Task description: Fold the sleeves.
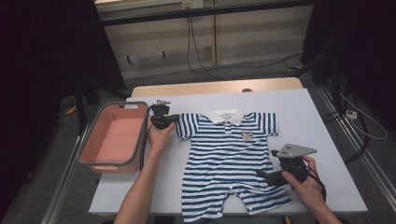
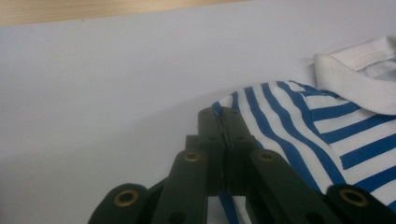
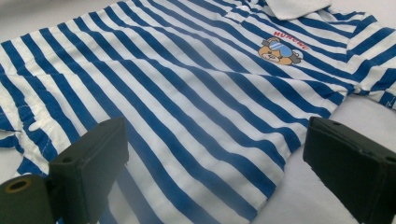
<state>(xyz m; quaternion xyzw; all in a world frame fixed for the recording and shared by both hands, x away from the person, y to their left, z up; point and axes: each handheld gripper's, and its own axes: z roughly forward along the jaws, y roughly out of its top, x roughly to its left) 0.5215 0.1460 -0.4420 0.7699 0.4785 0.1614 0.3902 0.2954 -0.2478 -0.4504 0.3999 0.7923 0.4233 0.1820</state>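
Folding the baby suit (image 1: 227,161)

My left gripper (image 2: 223,122) pinches its soft, floppy sleeve at ten o'clock; my right gripper (image 3: 215,154) gapes over the side hem.

Pink bin (image 1: 114,137) w/ grey rim at table's left edge, nothing inside. White tabletop (image 1: 308,116), wood strip along far side. Black cables (image 1: 196,51) trailing over grey floor beyond, near wooden wall panels.
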